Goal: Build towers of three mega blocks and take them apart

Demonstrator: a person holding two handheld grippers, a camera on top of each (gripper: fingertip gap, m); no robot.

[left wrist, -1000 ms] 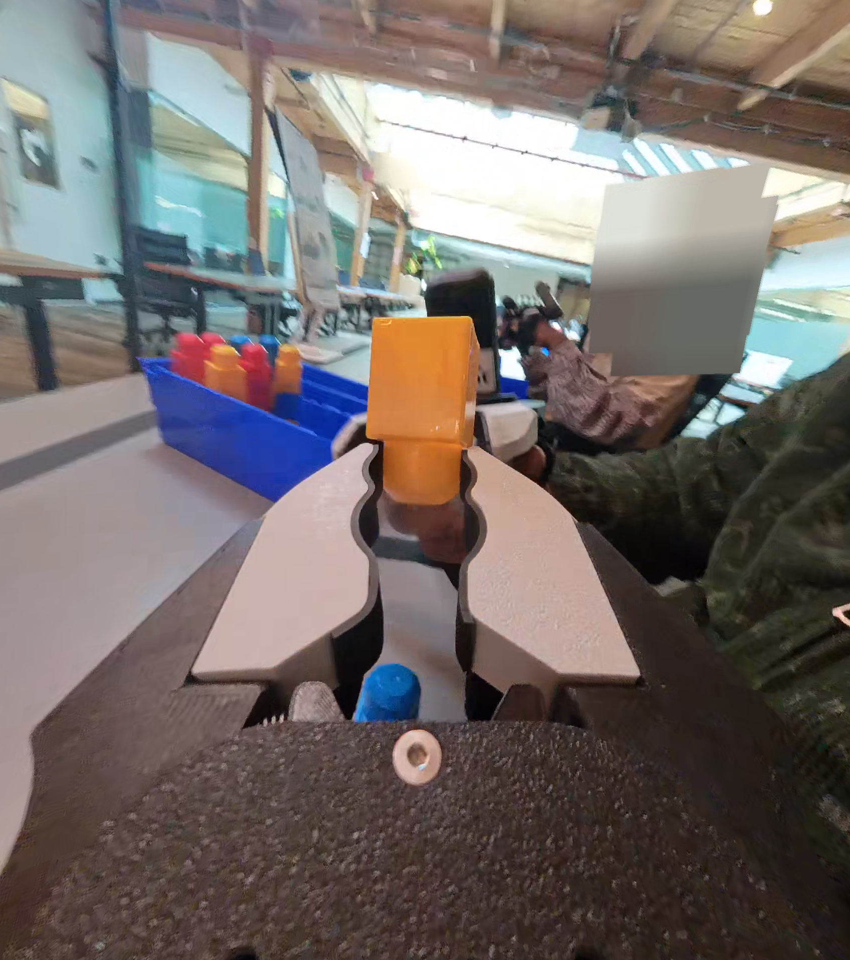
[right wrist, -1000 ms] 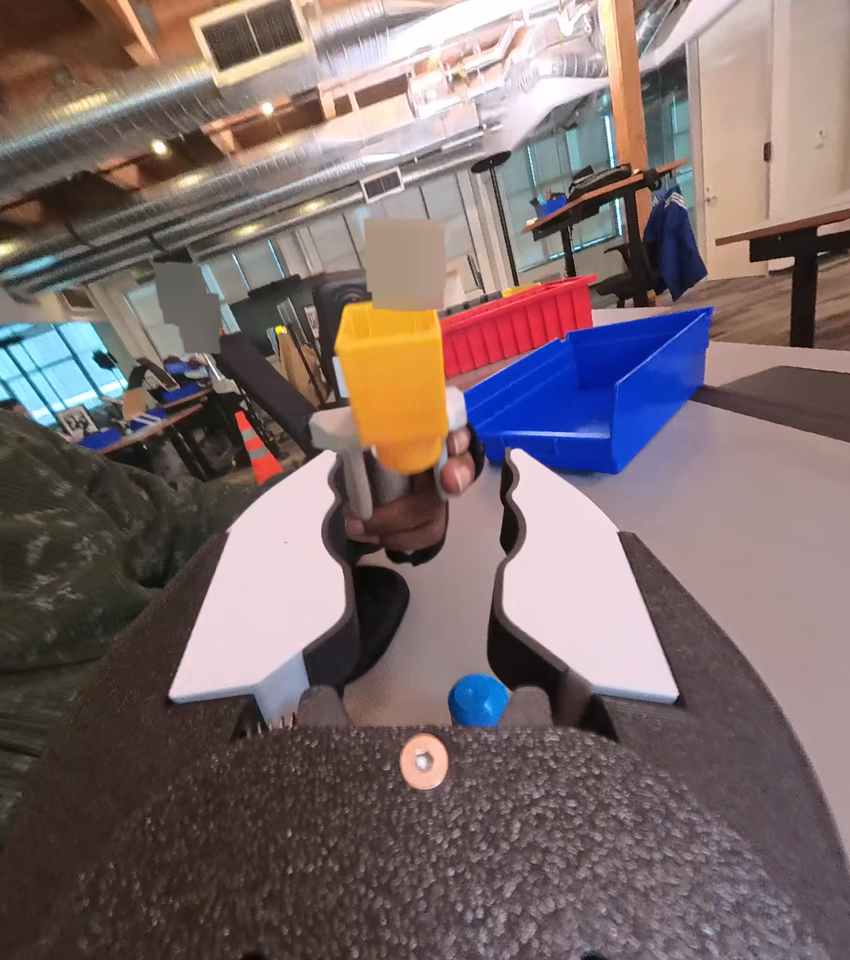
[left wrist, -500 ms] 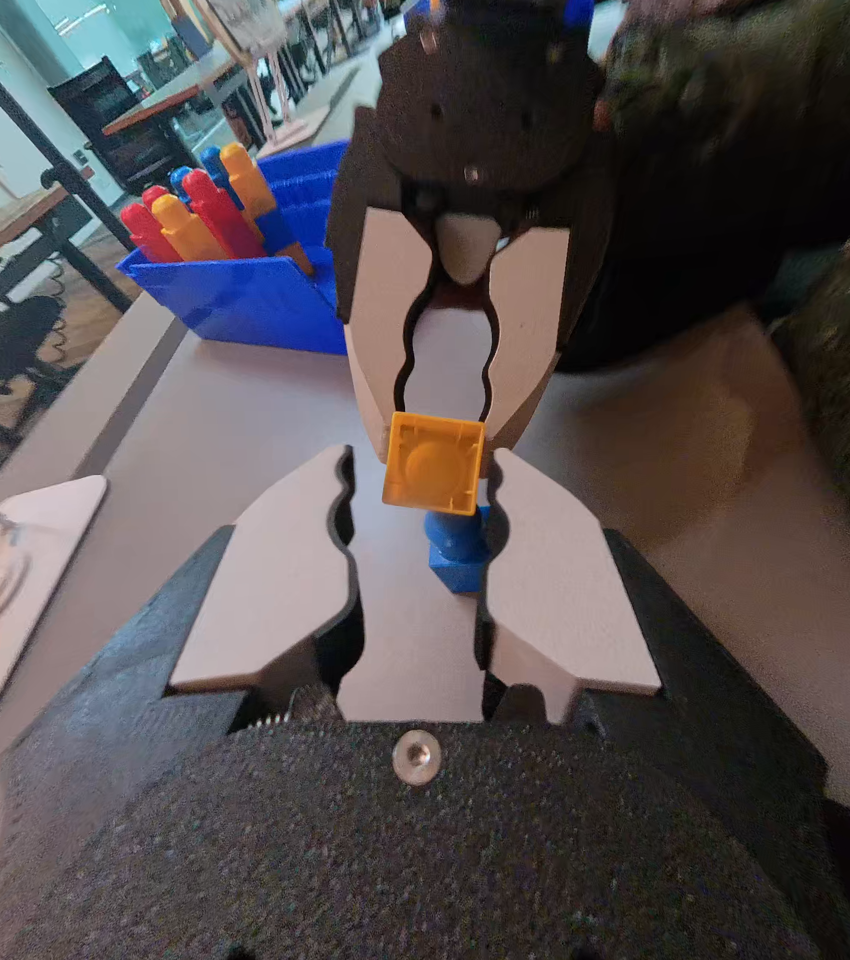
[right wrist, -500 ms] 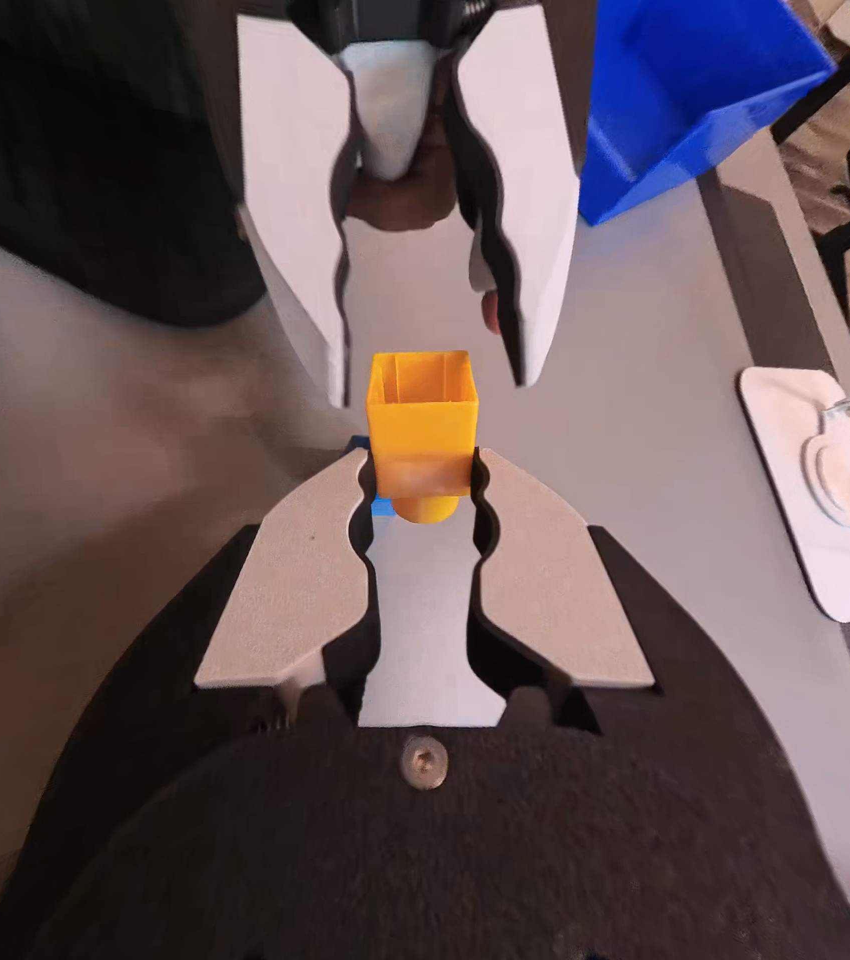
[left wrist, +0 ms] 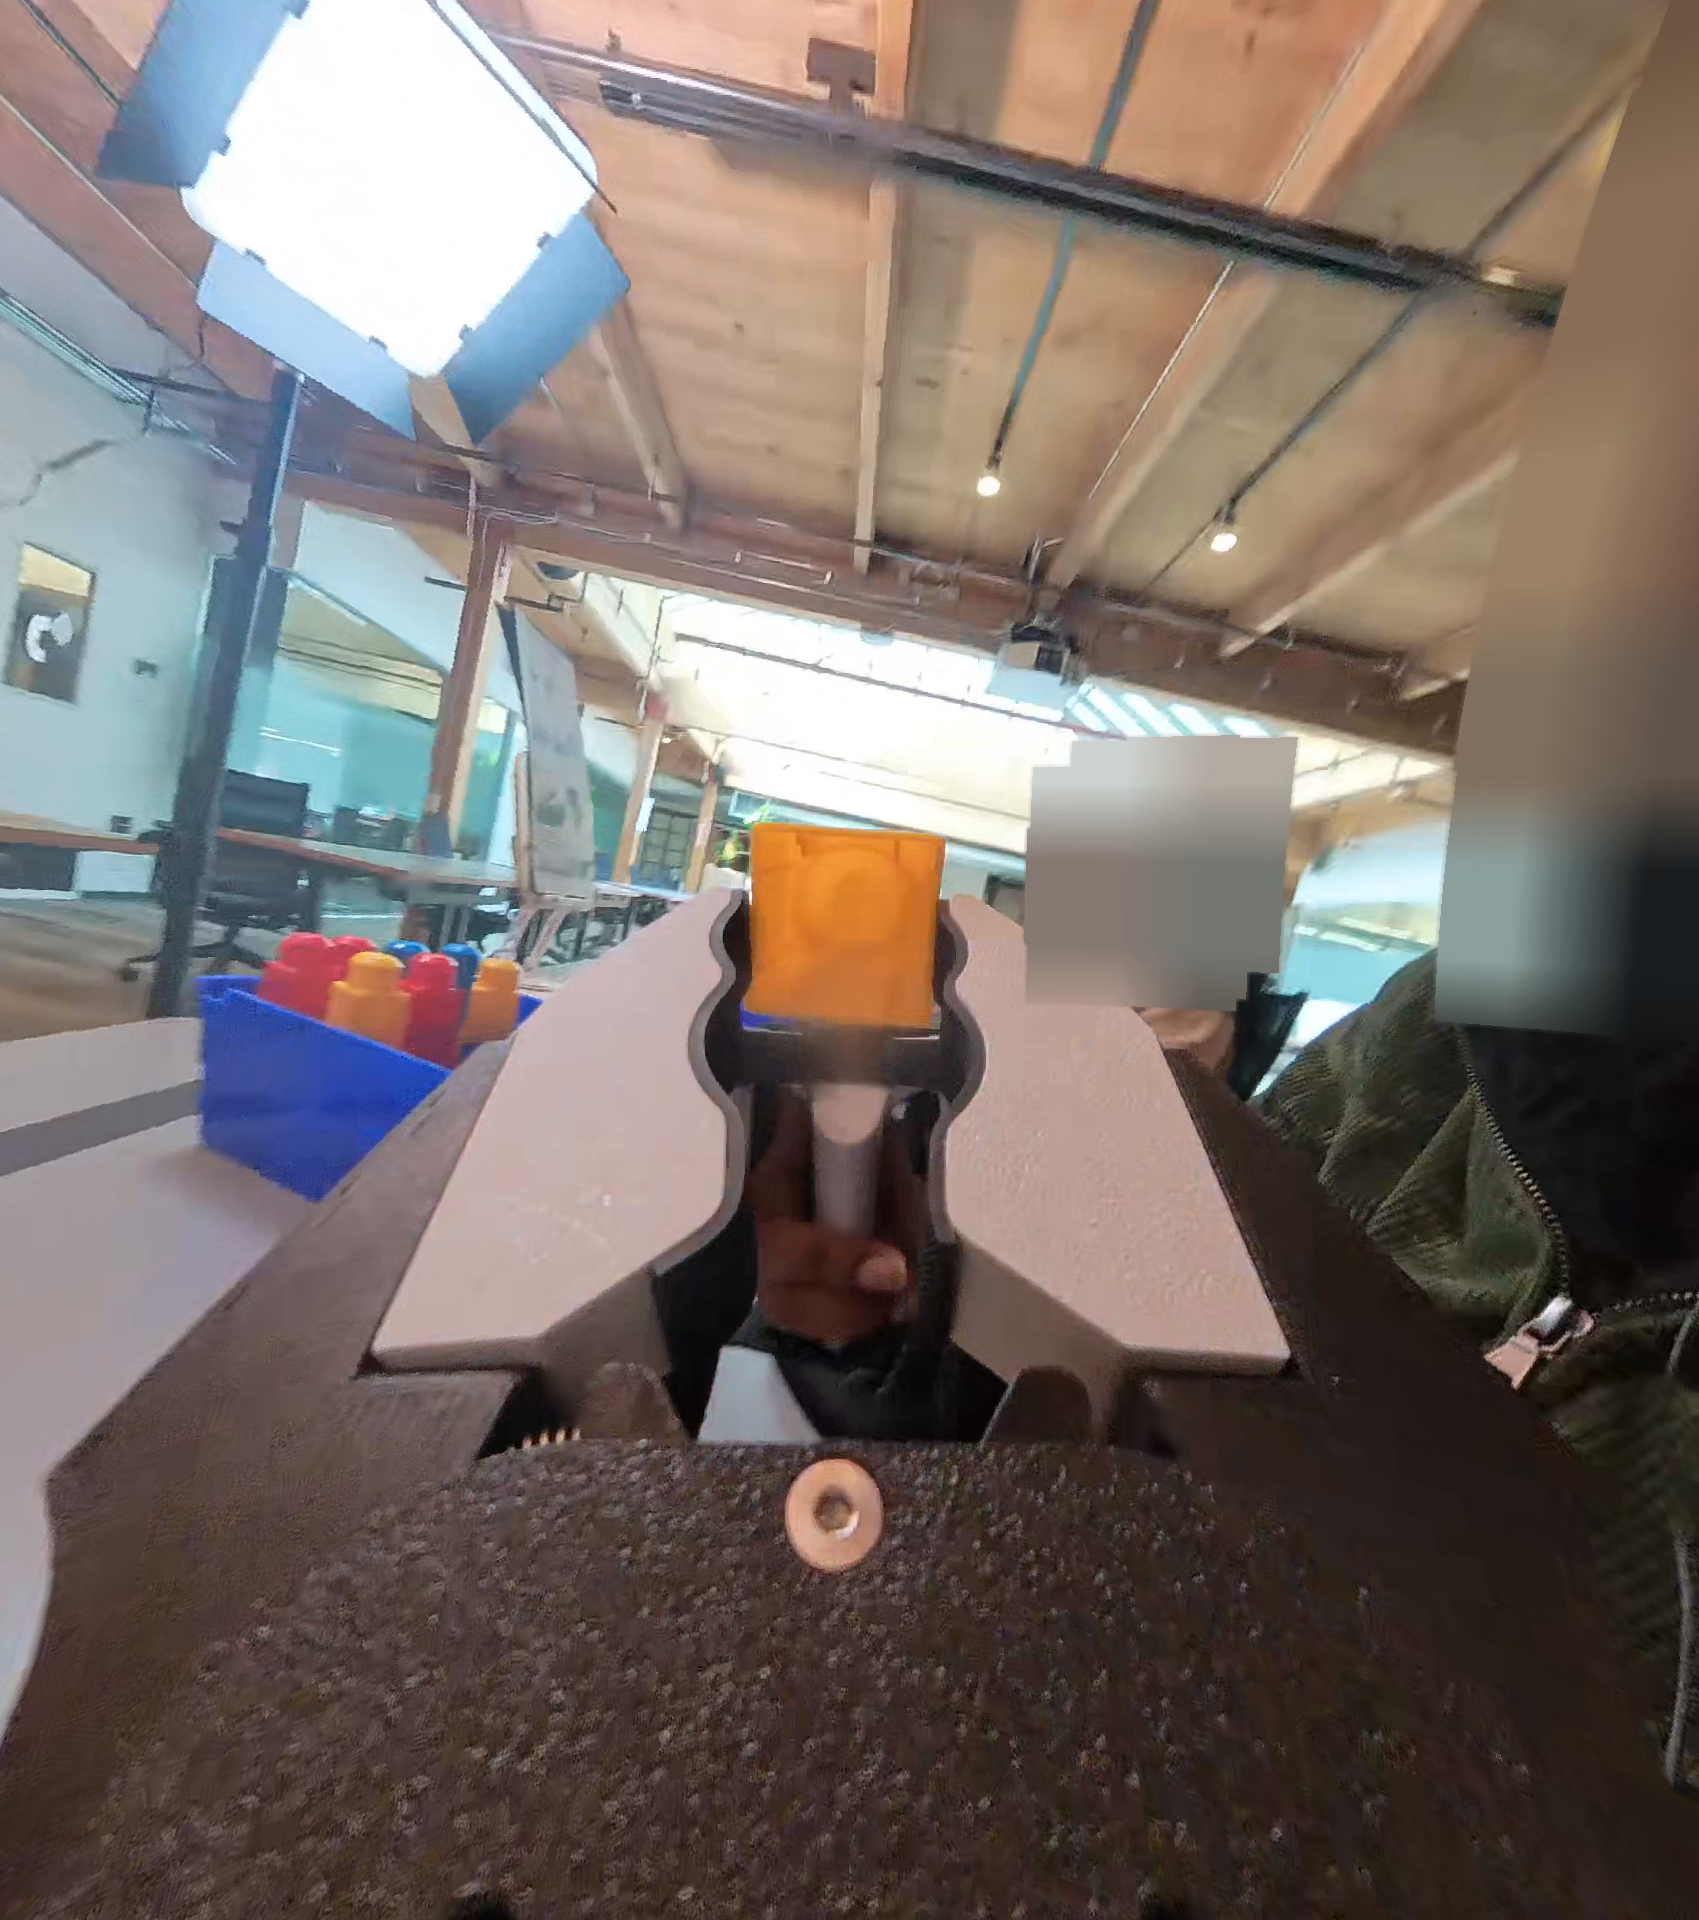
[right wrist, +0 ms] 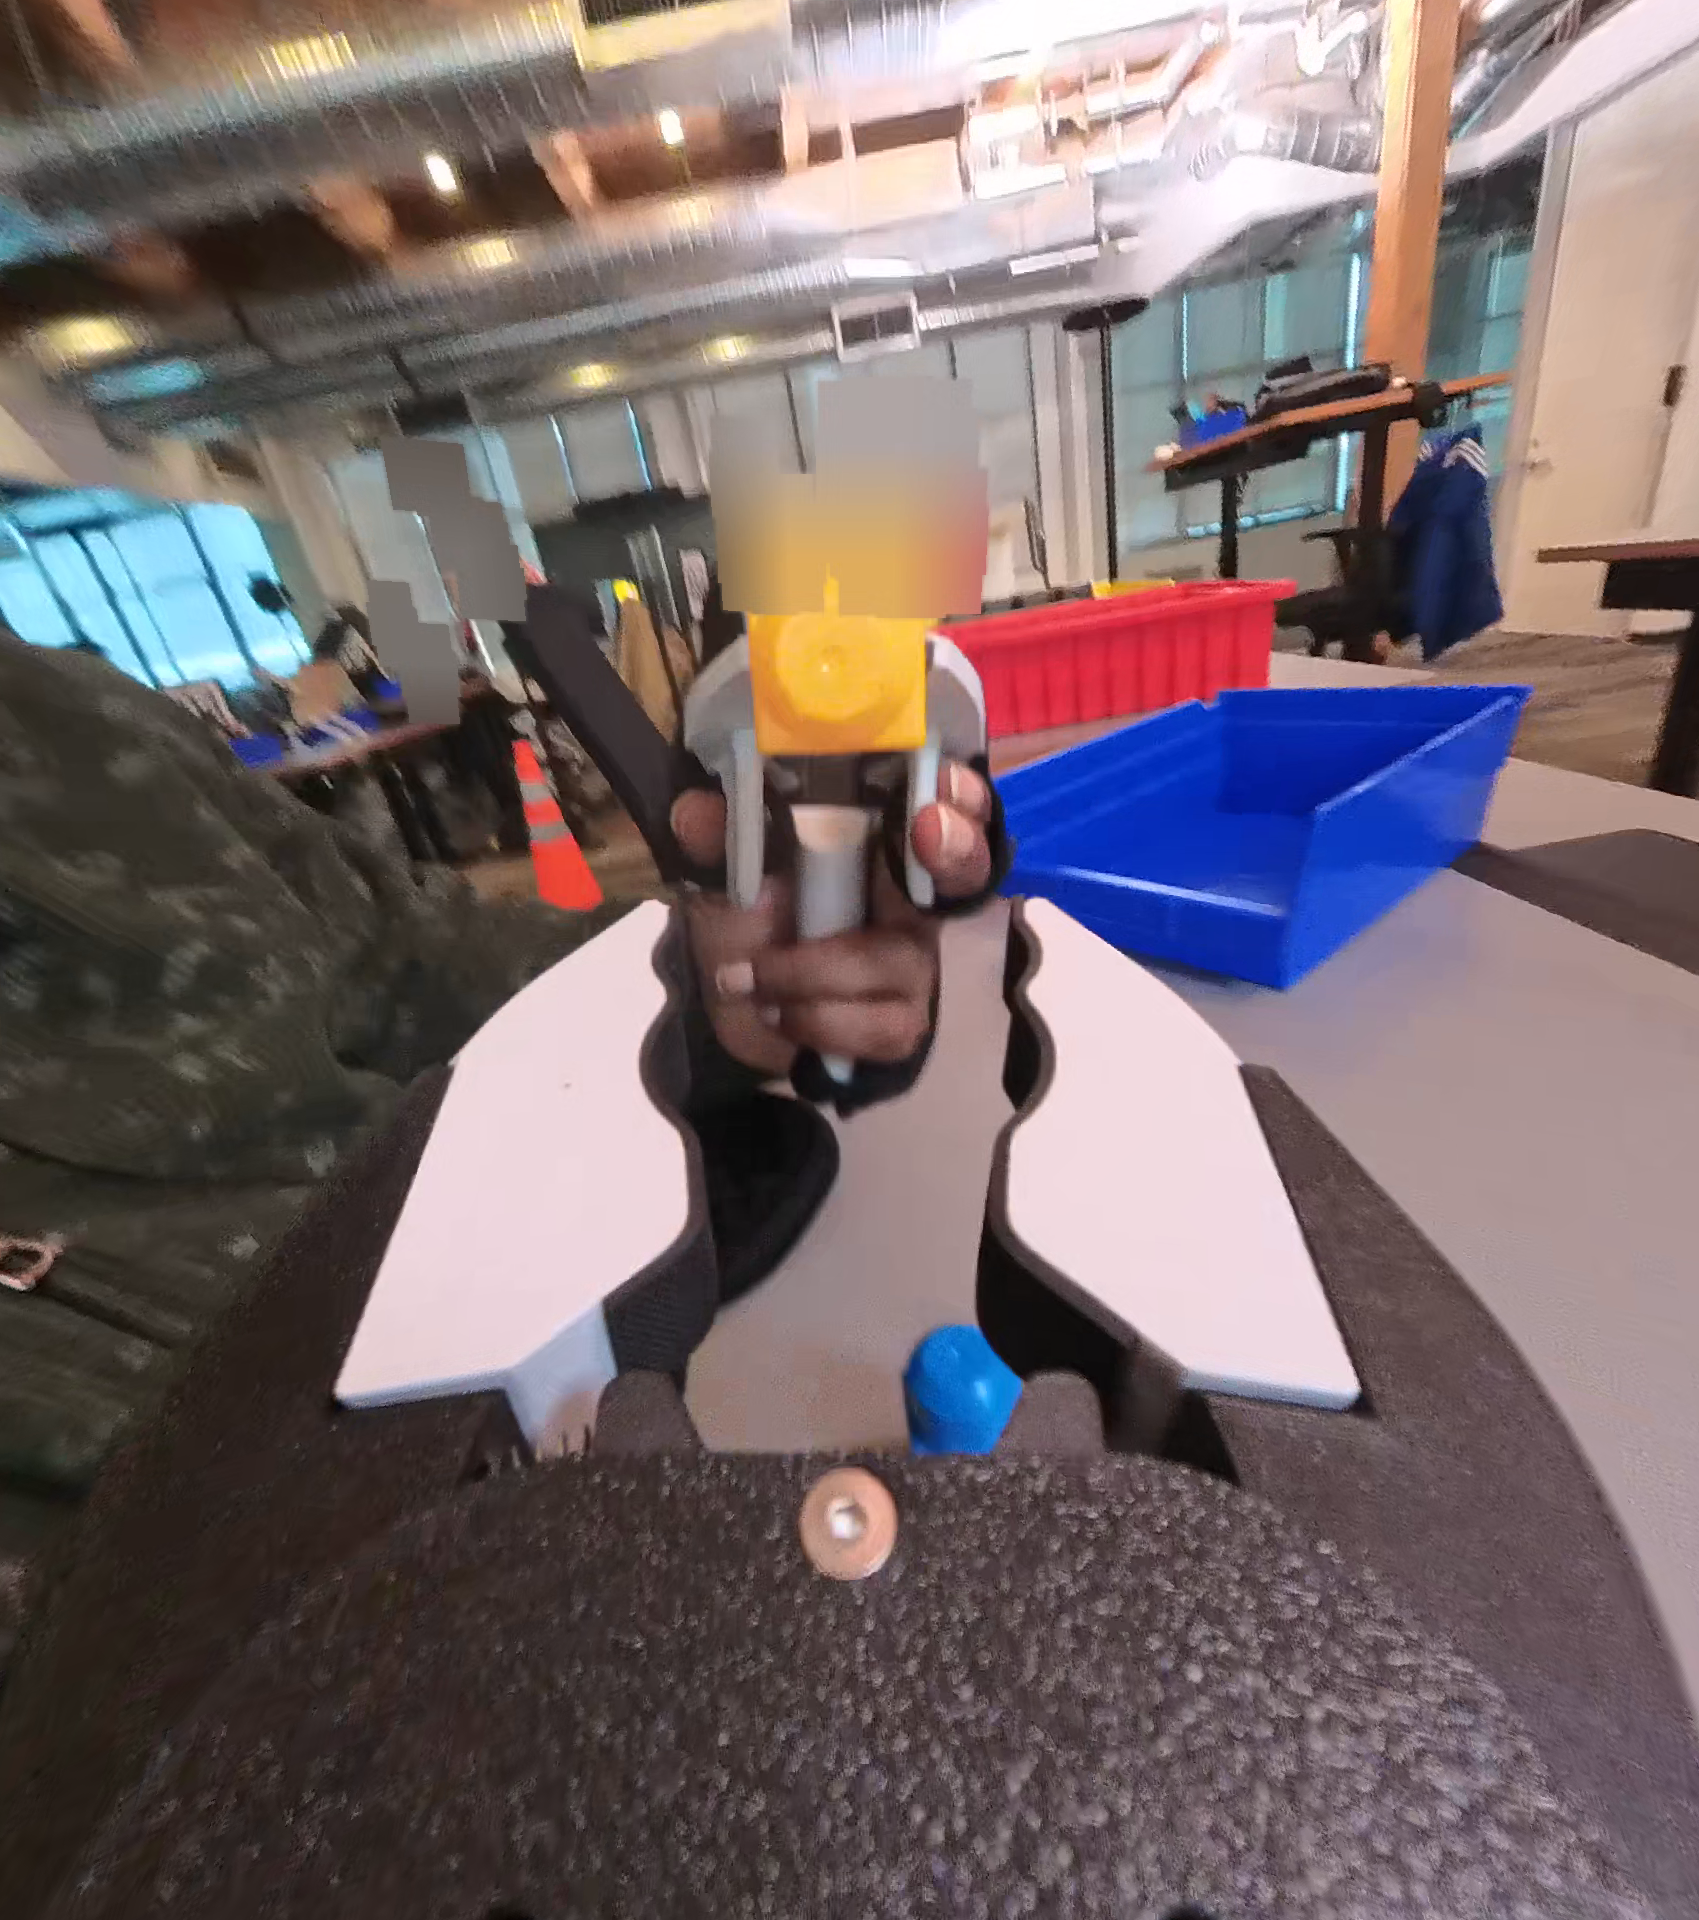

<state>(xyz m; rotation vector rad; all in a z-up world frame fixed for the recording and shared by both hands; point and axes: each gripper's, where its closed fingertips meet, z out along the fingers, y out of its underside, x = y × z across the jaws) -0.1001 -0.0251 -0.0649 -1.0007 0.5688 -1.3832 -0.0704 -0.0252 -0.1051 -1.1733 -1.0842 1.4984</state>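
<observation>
The left hand-held gripper (left wrist: 842,961) is clamped on one orange mega block (left wrist: 842,940), raised in the air above the grey worktop (right wrist: 1447,1091). The right hand-held gripper (right wrist: 829,997) faces it with jaws apart and nothing between them. One blue mega block (right wrist: 959,1392) stands on the worktop just below the right gripper. This looks like mid-stacking: next, the orange block needs lowering squarely onto the blue stud. Two blue bins show, one (left wrist: 305,1091) holding about six blocks, one (right wrist: 1271,831) apparently empty, with one red bin (right wrist: 1125,649) behind.
</observation>
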